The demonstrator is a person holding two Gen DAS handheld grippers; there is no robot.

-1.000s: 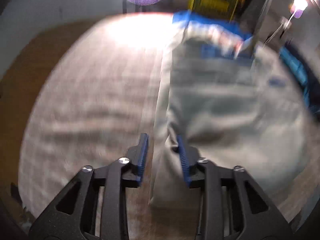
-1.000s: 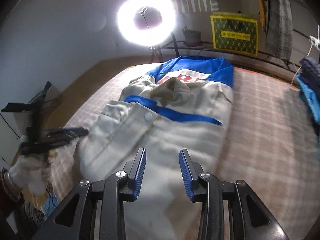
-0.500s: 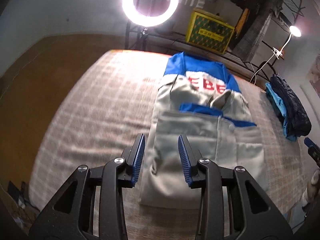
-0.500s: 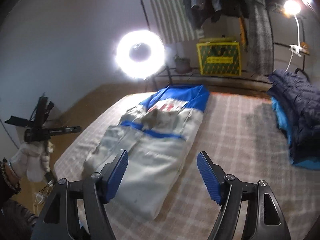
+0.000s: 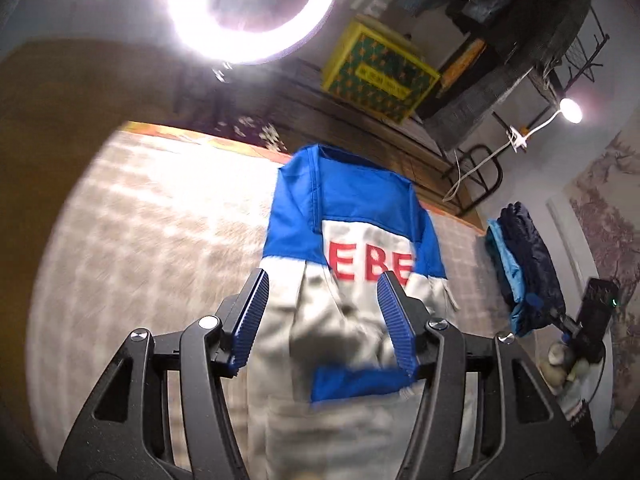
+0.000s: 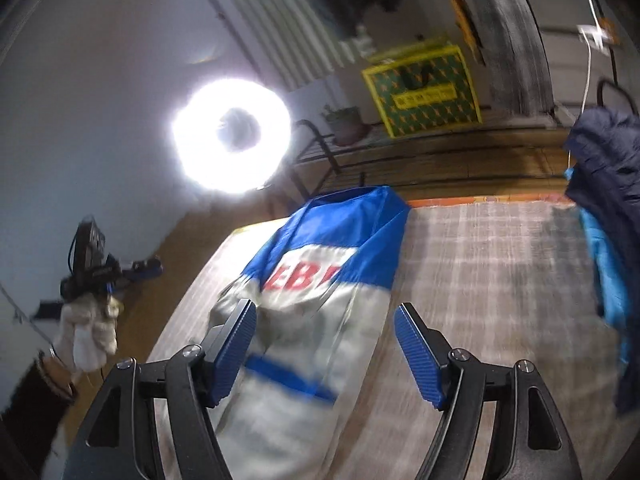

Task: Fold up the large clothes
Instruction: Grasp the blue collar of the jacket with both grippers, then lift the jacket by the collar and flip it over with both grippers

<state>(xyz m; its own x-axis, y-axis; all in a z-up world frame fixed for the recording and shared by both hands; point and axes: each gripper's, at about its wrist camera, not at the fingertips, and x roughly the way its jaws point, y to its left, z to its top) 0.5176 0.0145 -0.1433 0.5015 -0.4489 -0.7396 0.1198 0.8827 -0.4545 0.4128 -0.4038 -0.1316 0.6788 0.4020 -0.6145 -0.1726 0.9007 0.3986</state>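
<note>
A white and blue jacket (image 5: 352, 248) with red letters lies folded into a long strip on the plaid bed cover (image 5: 152, 232); its blue end points away from me. It also shows in the right wrist view (image 6: 340, 256). My left gripper (image 5: 324, 320) is open and empty, held above the jacket's middle. My right gripper (image 6: 324, 352) is open wide and empty, above the jacket's right edge. The left gripper (image 6: 96, 272) in a gloved hand shows at the far left of the right wrist view.
A stack of dark blue and light blue clothes (image 5: 524, 268) lies on the bed's right side; it also shows in the right wrist view (image 6: 608, 216). A ring light (image 5: 252, 4) stands beyond the bed's far end. A yellow-green box (image 5: 380, 76) sits on a shelf behind.
Both grippers have moved forward along the jacket toward its blue end. The left jaws have opened wider. The right jaws opened half a second ago and stay open.
</note>
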